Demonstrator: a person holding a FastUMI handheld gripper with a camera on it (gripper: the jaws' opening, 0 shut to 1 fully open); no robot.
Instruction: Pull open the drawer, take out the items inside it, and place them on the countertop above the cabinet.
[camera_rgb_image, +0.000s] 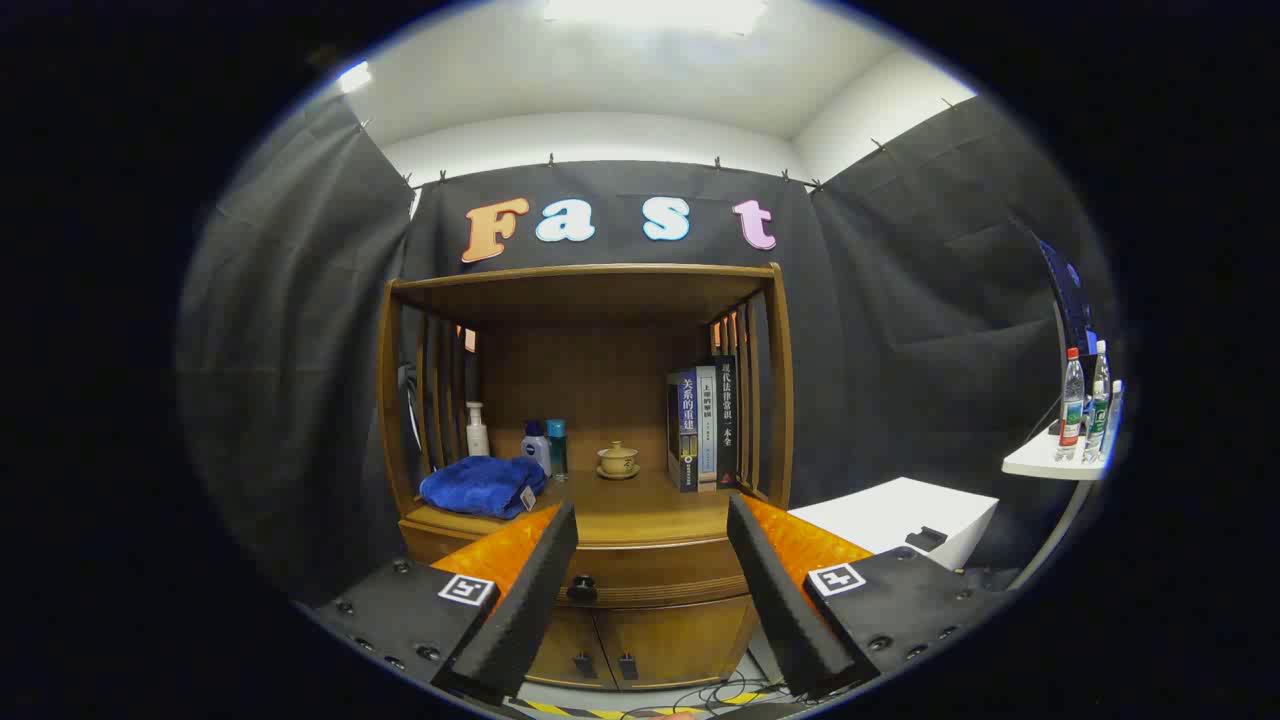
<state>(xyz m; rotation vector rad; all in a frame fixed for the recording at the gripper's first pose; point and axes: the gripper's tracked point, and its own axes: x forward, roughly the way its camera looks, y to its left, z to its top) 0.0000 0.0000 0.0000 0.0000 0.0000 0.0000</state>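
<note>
On the cabinet's surface (640, 500) I saw a blue towel (482, 486), bottles (545, 445), teacup (617, 459) and books (702, 428); my gripper (652, 535) hung level, jaws wide and empty, before the closed drawer (650, 572).

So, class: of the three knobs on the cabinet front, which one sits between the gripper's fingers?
The drawer knob, just inside one finger of the open gripper; the two door knobs sit lower, side by side.
</note>
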